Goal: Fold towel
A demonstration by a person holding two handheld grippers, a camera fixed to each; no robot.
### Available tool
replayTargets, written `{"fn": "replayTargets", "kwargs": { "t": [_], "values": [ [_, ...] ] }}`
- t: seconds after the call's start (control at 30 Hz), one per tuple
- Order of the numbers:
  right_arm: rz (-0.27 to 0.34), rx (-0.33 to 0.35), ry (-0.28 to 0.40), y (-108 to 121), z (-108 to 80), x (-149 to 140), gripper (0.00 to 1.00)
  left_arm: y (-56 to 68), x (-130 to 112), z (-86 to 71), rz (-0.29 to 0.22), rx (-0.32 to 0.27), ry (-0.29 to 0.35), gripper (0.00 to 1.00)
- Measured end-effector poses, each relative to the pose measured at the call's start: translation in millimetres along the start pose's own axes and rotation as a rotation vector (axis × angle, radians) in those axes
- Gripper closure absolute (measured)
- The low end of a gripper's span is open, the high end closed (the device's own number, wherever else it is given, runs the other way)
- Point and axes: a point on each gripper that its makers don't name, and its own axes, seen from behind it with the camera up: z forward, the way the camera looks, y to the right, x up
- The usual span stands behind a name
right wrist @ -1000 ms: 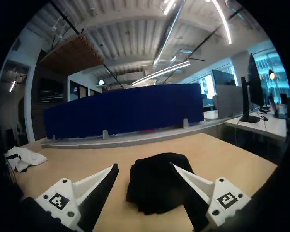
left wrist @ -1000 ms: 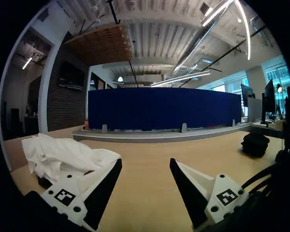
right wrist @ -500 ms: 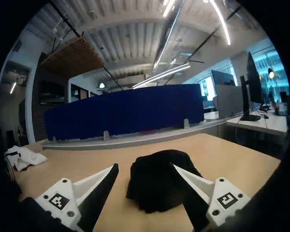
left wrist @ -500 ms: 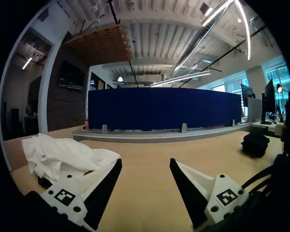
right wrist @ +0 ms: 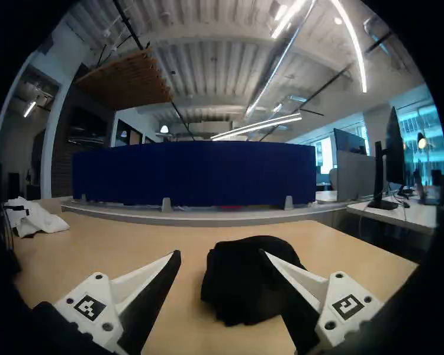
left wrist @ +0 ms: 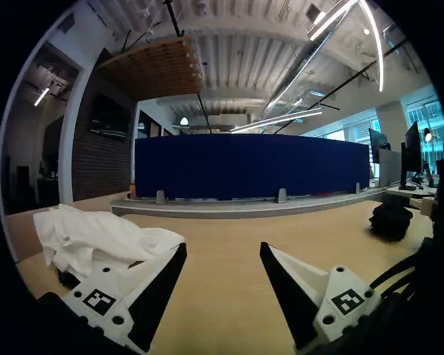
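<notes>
Pale wood makes up the tabletop [left wrist: 228, 290] in the left gripper view, where the left gripper [left wrist: 222, 245] holds its two fingers wide apart over bare wood, gripping nothing. A crumpled white towel [left wrist: 97, 236] lies in a heap toward the tabletop's left edge, just beyond the left finger, which covers the heap's near side; whether they touch cannot be told. Far off toward the right edge sits a bunched black towel [left wrist: 392, 220]. A long blue partition [left wrist: 245, 165] stands along the tabletop's far edge, and a dark monitor [left wrist: 412, 155] rises on another desk at the right. In the right gripper view the right gripper [right wrist: 219, 253] is likewise spread open. The black towel [right wrist: 245, 278] lies in a lump on the tabletop [right wrist: 97, 254] between and just past the fingers, its right side hidden behind the right finger; neither finger visibly presses on it. The white towel [right wrist: 32, 216] rests well apart, near the left edge. The blue partition [right wrist: 192, 174] runs along the far edge, with a monitor [right wrist: 392, 158] on the neighbouring desk.
</notes>
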Motion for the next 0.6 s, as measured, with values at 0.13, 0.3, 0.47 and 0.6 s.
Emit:
{"fn": "replayTargets", "kwargs": {
  "t": [0.13,0.3,0.47,0.6],
  "values": [
    [0.000,0.015,0.000,-3.1,-0.8,0.1,0.00,0.2,-0.4,-0.4,0.000,0.000,0.000,0.08],
    [0.000,0.023,0.001,-3.9,-1.8,0.0,0.00,0.0,-0.1,-0.1,0.000,0.000,0.000,0.08],
    [0.000,0.023,0.001,-4.2,-1.6,-0.3,0.00,0.2,-0.1,0.2,0.000,0.000,0.000,0.08],
    [0.000,0.023,0.001,-3.5,-1.6,0.3,0.00,0.4,0.0,0.7,0.000,0.000,0.000,0.08]
  ]
}}
